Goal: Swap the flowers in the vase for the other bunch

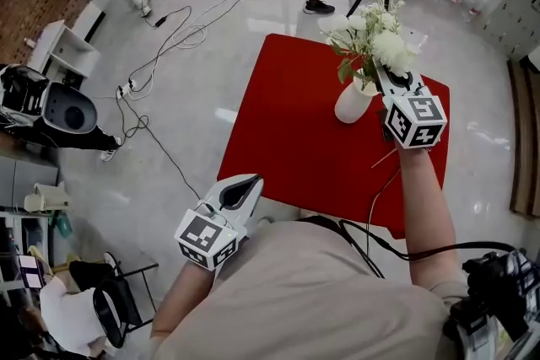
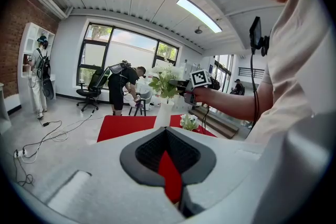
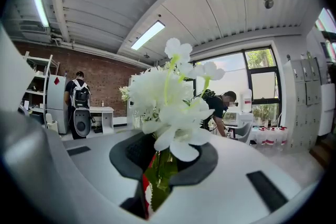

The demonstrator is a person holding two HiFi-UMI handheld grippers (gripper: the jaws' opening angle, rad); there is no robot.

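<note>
The right gripper (image 1: 384,76) is clamped on the green stems (image 3: 157,176) of the white flowers (image 1: 375,38), just above the mouth of the white vase (image 1: 353,104) on the red table (image 1: 278,147). A 2nd bunch (image 2: 189,121) lies beside the vase. The left gripper (image 1: 240,191), jaws together and empty, hangs near the table's front edge
</note>
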